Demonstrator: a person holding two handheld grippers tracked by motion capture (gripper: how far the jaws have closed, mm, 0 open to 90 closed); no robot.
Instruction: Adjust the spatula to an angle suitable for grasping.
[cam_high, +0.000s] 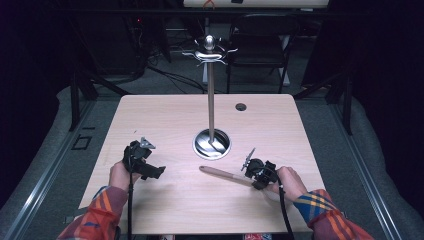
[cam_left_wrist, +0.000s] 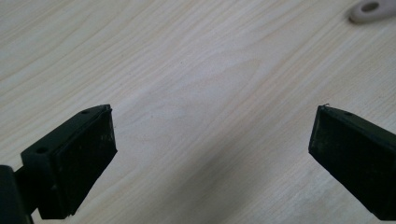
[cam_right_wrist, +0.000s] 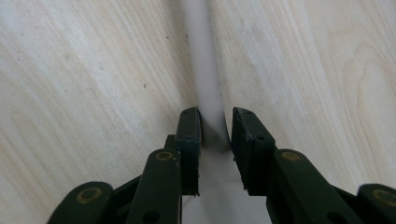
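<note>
In the right gripper view, the fingers (cam_right_wrist: 189, 140) of the right gripper (cam_right_wrist: 215, 133) are being closed around a pale wooden handle (cam_right_wrist: 203, 70), which is running up the middle of the frame across the worktop (cam_right_wrist: 84, 84). In the high view, this right gripper (cam_high: 255, 172) is being held at the lower right of the frame, with the handle (cam_high: 220, 173) lying on the worktop (cam_high: 165, 115) and pointing toward the lower middle. In the left gripper view, the fingers (cam_left_wrist: 88, 154) of the left gripper (cam_left_wrist: 212, 135) are being held wide apart over bare wood, nothing between them; a pale looped end (cam_left_wrist: 371, 10) is lying at the upper right corner. In the high view, the left gripper (cam_high: 145, 165) is being held at the lower left. A metal stand (cam_high: 211, 95) with a round base (cam_high: 212, 144) is standing at the middle of the frame, hooks at its top.
</note>
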